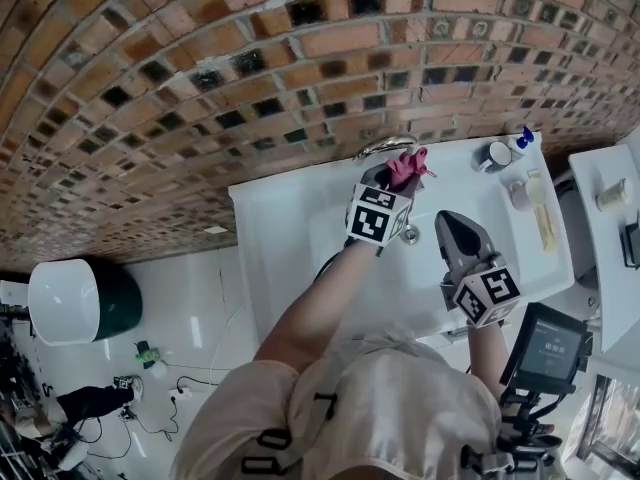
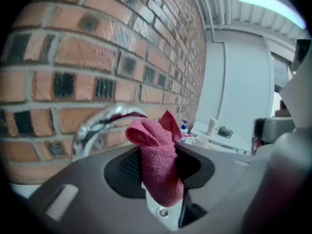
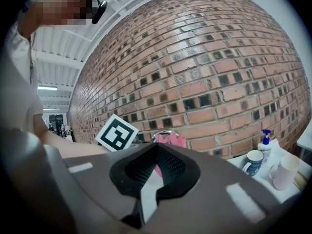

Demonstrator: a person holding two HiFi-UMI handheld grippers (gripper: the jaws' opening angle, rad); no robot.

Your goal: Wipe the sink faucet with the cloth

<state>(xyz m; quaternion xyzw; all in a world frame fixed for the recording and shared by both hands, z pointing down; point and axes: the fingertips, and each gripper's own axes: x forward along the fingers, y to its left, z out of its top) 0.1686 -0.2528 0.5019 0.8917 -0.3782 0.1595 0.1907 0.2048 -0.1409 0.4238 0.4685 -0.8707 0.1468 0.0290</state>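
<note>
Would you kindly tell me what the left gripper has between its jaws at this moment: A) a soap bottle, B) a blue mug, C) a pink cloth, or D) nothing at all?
C: in the left gripper view the pink cloth is pinched between the jaws of the left gripper, bunched up just in front of the chrome faucet.

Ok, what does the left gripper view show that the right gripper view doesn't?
Only the left gripper view shows the grip itself: the red cloth seen close up, pinched in the left hand-held gripper.

Only the right gripper view shows that gripper's marker cube and the person's forearm.

Both show the brick wall, the chrome faucet and the pump bottle. The cloth appears in both, but only as a small patch in the right gripper view.
</note>
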